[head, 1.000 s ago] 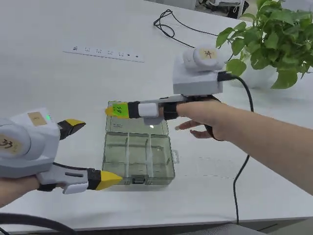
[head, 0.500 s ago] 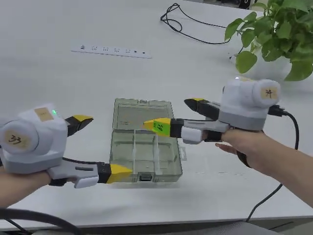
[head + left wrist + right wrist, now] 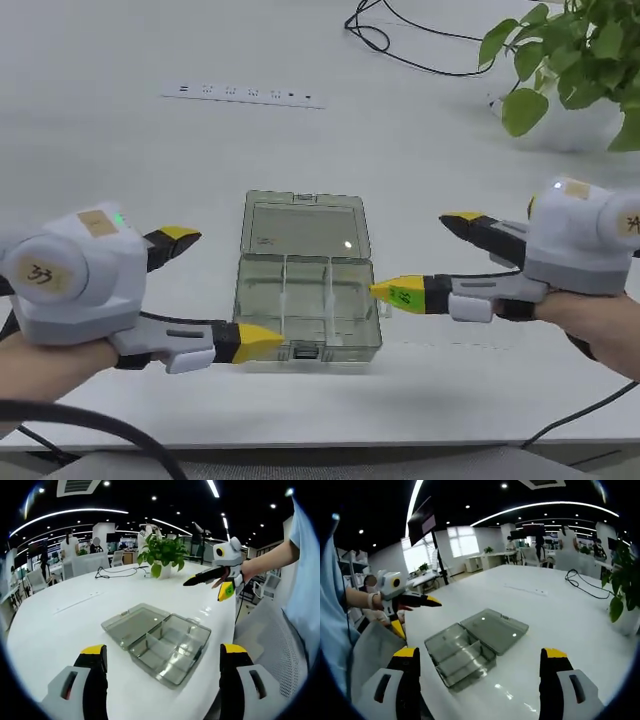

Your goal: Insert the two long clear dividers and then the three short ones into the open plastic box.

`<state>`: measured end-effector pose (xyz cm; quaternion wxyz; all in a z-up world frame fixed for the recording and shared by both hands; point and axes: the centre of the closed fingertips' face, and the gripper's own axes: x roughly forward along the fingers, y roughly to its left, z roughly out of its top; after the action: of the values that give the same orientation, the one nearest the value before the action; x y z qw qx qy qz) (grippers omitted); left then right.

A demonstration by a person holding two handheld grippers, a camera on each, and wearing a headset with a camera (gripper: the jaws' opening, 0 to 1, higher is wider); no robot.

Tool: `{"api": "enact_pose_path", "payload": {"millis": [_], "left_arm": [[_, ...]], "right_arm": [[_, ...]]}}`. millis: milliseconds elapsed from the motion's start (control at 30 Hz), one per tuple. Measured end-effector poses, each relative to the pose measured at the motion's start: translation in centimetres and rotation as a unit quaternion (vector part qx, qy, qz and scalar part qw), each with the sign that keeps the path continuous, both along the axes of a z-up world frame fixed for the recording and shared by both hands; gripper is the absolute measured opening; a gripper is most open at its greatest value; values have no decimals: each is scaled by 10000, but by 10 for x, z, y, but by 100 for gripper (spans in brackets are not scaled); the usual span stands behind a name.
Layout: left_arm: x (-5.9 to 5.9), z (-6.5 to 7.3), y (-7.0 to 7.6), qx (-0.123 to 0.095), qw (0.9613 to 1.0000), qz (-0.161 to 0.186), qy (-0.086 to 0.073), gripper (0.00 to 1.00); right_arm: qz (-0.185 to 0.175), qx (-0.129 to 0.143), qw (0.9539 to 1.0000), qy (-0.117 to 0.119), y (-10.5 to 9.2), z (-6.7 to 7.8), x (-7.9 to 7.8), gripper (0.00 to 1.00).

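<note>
The box [image 3: 308, 318] sits open in the middle of the white table [image 3: 120, 170], near the front edge. Its lid [image 3: 305, 225] is laid flat at 12 o'clock from the tray. Inside the tray, clear dividers [image 3: 286, 300] stand upright and split it into small compartments. From the head view I make out two running front to back and shorter ones crossing between them. The left gripper view shows the same grid. The plastic is too see-through for me to count all five, but my guess is the inserting is done or very nearly so. At most, a check that each divider is fully seated may be left.

The left gripper [image 3: 228, 288] hovers at about 8 o'clock from the box, just beside its corner, with its jaws spread wide and nothing between them. The right gripper [image 3: 415, 253] is at 3 o'clock, also gaping and empty, its lower yellow tip just beside the tray's rim.

As for writing, a round sticker on the left gripper reads "33". The right gripper has a handwritten sticker and a green tag on its lower jaw, both too small to read. The box has no label that I can see.

Farther out, a power strip [image 3: 245, 93] lies at 11 o'clock, a black cable [image 3: 420, 45] at 1 o'clock and a potted plant [image 3: 575, 50] at 2 o'clock.
</note>
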<state>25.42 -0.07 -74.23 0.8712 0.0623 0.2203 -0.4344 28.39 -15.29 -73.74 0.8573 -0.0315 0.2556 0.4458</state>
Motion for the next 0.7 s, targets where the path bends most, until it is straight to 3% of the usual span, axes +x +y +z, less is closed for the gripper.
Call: {"api": "enact_pose_path", "payload": {"millis": [167,233,333,400,433,533,567,633,700], "left_arm": [[-2,1,-2,8,10000,51,5,95],[-3,1,-3,13,10000,70,15,95],[-5,1,-3,31,9999,100,16,95],[-5,1,-4,30,9999,126,22,95],[-6,0,-4,37,9999,130,29,95],[-8,0,-5,68,9999,125,38,95],[-8,-1,-6,87,9999,127,42,95],[-9,-1,-6,95,9999,133,45,95],[-10,0,-7,97,9998,151,45,95]], "right_arm": [[560,-469,9973,2,-6,-12,-12,100],[952,-837,9919,-56,-7,-19,-17,100],[1369,-1408,9805,-110,-12,-32,-18,100],[1602,-1647,9732,63,-15,-41,-22,97],[1772,-1809,9674,-65,-16,-44,-21,95],[2066,-2092,9558,23,-19,-55,-22,92],[2202,-2228,9497,33,-22,-60,-22,89],[2270,-2315,9459,139,-24,-67,-23,84],[2456,-2460,9376,120,-26,-75,-22,80]]}}
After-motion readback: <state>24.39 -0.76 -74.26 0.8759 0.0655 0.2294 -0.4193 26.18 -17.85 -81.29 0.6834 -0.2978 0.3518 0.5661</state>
